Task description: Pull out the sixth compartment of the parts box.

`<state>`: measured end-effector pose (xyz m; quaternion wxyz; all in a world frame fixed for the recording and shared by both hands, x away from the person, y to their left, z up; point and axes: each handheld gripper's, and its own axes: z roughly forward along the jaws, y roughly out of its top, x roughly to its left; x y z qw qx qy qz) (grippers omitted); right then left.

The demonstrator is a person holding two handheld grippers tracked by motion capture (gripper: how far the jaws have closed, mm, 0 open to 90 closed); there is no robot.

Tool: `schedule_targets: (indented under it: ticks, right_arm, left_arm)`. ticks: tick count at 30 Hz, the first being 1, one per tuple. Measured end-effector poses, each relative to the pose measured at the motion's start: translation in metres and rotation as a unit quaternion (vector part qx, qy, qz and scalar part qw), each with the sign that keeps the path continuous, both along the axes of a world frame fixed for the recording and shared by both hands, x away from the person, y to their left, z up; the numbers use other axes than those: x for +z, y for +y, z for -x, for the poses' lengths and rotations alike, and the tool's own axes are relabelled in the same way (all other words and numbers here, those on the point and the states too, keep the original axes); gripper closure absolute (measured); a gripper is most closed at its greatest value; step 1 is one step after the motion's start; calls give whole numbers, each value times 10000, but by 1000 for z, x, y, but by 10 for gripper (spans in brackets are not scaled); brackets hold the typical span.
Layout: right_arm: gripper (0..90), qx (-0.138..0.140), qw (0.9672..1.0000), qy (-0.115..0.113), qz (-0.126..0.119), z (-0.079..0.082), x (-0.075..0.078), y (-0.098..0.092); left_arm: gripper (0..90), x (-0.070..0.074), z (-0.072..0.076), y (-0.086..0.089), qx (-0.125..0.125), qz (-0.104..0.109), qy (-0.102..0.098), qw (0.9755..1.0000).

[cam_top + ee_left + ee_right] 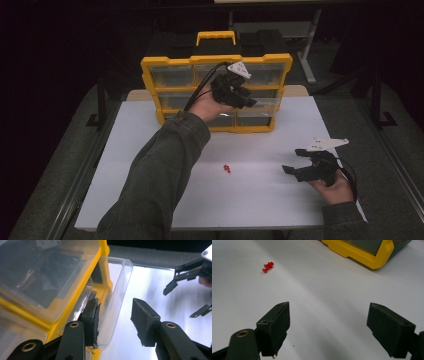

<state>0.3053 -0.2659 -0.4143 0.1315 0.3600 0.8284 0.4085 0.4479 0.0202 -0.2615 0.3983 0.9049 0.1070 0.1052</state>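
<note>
A yellow organizer [150, 67] with clear drawers stands upright at the back of the white table [150, 150]. My left gripper [243, 95] is raised in front of its middle row, jaws apart. In the left gripper view a clear drawer [120, 280] sticks out of the yellow frame [82, 282]. Its thin wall passes between the left gripper [115, 302] jaws, with a wide gap to the right pad. My right gripper [295, 161] rests low at the table's right, open and holding nothing. A small red push pin [227, 168] lies on the table between the arms.
The push pin [267, 267] lies ahead and left of the right gripper [329, 306], with bare white table in between. The organizer's yellow corner [362, 253] is beyond it. The right gripper [180, 303] also appears far off in the left gripper view. Dark floor surrounds the table.
</note>
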Motion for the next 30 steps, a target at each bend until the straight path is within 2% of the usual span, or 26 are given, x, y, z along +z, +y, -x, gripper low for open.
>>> schedule_targets:
  ticks: [1, 3, 7, 9, 11, 12, 14, 23, 27, 30]
  right_arm:
    - [175, 9, 10000, -5, 13, 0, 0, 0]
    - [176, 34, 10000, -33, 27, 0, -1, 0]
    - [175, 15, 10000, -17, 6, -1, -1, -1]
    - [175, 40, 10000, -21, 30, 0, -1, 0]
    - [176, 40, 10000, -20, 39, 0, -1, 0]
    - [176, 36, 10000, -23, 22, 0, -2, 0]
    - [176, 22, 10000, -3, 6, 0, -1, 0]
    - [176, 29, 10000, -12, -14, 1, -1, -1]
    - [176, 58, 10000, -37, 0, 2, -1, 0]
    - [176, 49, 10000, -23, -43, 2, -1, -2]
  left_arm:
    - [570, 0, 0, 0, 0, 0, 0, 10000]
    - [572, -4, -4, -5, -73, -246, -5, 9997]
    - [579, -8, -5, -10, -78, -362, -2, 9993]
    - [579, -12, -7, -14, -116, -544, -55, 9984]
    - [584, -14, -7, -16, -117, -585, -49, 9982]
    - [599, -14, -7, -16, -106, -564, -17, 9984]
    - [654, -14, -8, -15, -135, -688, -35, 9975]
    - [701, -13, -5, -15, -293, -752, -88, 9967]
    - [717, -12, -2, -14, -531, -822, -15, 9952]
    - [722, -11, -2, -13, -604, -834, 28, 9947]
